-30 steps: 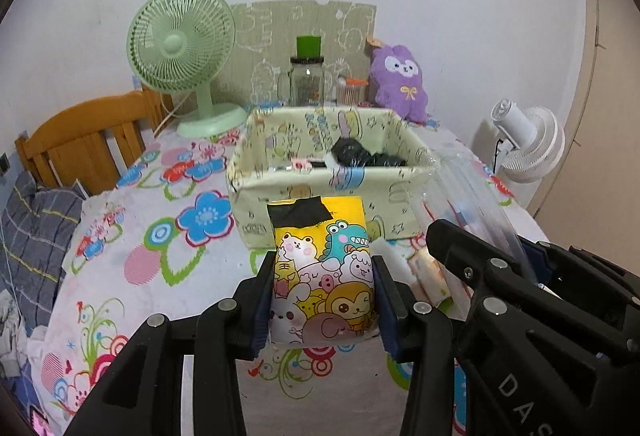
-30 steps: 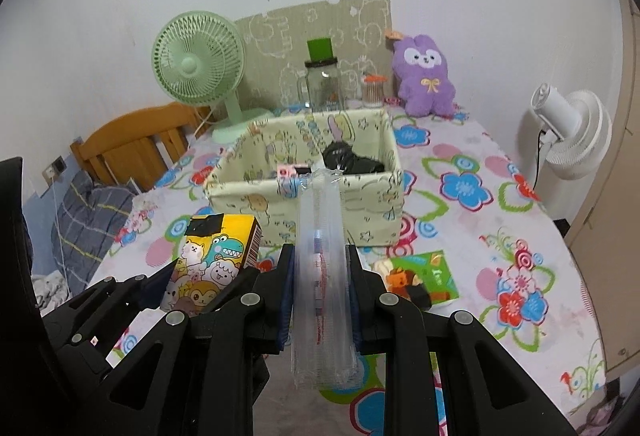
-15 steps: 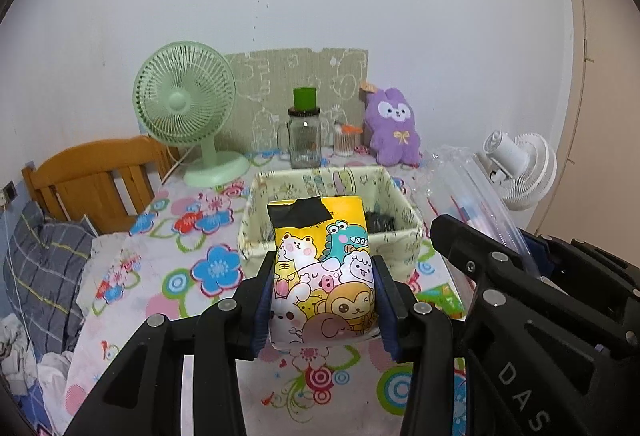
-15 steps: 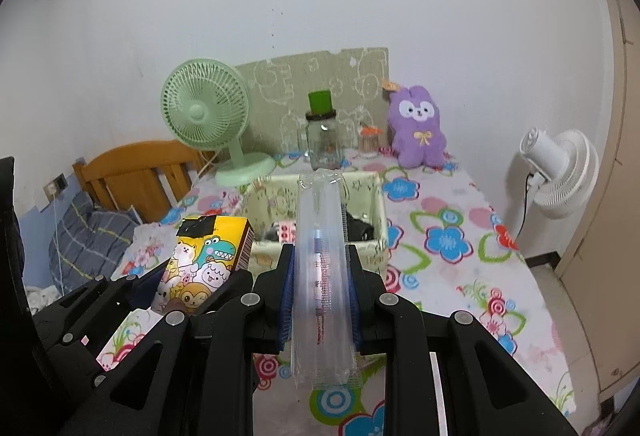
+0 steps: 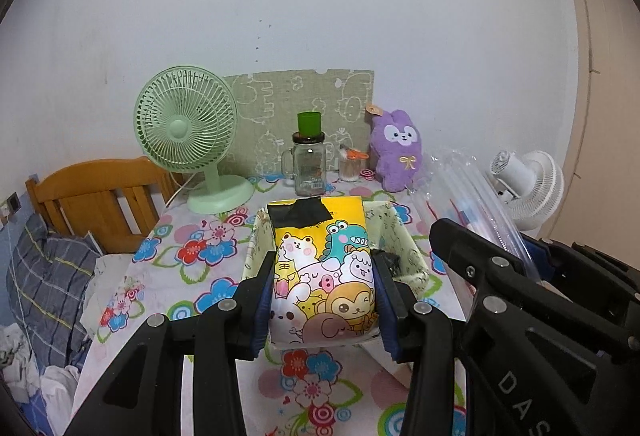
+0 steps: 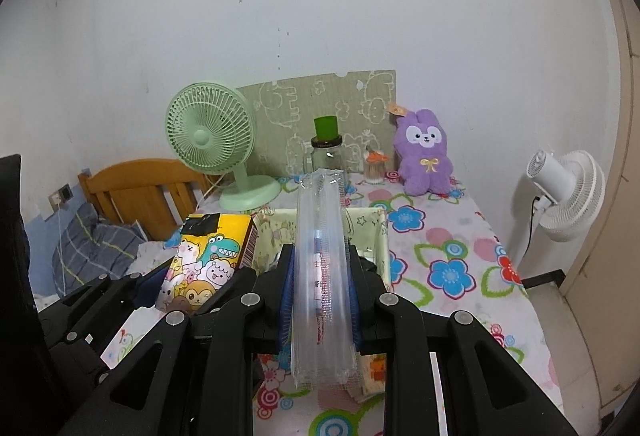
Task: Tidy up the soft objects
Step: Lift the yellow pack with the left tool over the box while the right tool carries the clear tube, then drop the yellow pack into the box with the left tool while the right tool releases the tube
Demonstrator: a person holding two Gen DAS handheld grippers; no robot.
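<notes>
My left gripper (image 5: 322, 296) is shut on a yellow cartoon-animal pack (image 5: 322, 272) with black tape at its top, held upright above the table. The same pack (image 6: 208, 256) shows at the left of the right wrist view. My right gripper (image 6: 320, 284) is shut on a clear plastic package (image 6: 320, 268) standing on edge; that clear package (image 5: 472, 196) also rises at the right of the left wrist view. Beyond both sits a pale green fabric storage box (image 5: 404, 236) (image 6: 368, 232) with dark items inside. A purple plush bunny (image 6: 424, 156) leans at the back.
On the floral tablecloth (image 6: 452, 268) stand a green desk fan (image 5: 188, 132), a glass jar (image 5: 309, 164) with a green cup on top, and a small jar (image 6: 374, 168). A white fan (image 6: 568, 192) stands right of the table. A wooden headboard (image 5: 100, 196) and bedding lie left.
Both grippers have risen with their loads; the storage box and table have sunk lower in both views, and more wall shows above. The grips look unchanged.
</notes>
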